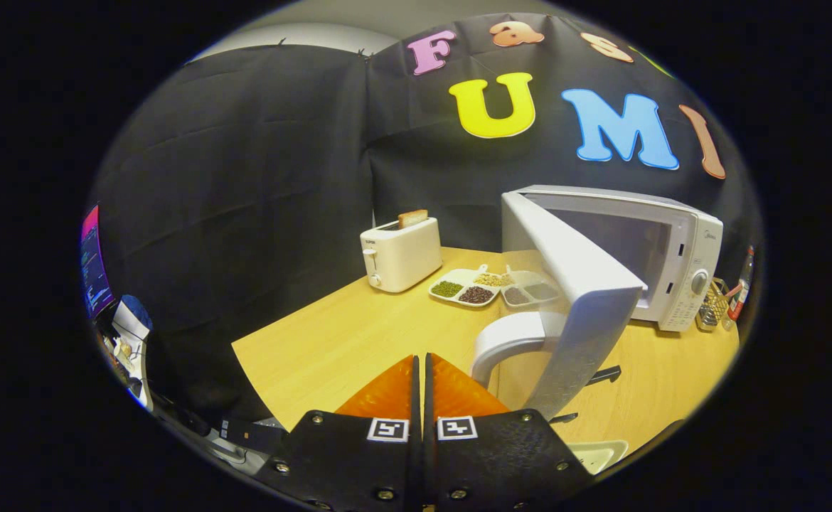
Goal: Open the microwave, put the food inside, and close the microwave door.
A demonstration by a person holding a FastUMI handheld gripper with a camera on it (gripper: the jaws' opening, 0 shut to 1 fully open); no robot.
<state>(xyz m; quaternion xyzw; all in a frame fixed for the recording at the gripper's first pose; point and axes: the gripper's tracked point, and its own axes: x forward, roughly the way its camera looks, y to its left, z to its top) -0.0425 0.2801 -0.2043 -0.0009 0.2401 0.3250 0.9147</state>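
The gripper (421, 359) is holding its fingers pressed together, empty — the microwave (661, 259) is sitting at two o'clock beyond them, its door (578, 299) swung open; its small logo is unreadable.

Counted one gripper (420, 366) with two fingers closed together on nothing, one open-doored microwave (661, 249) ahead-right, one toaster (400, 256) holding one bread slice (413, 217) ahead, two divided trays (464, 286) between them.
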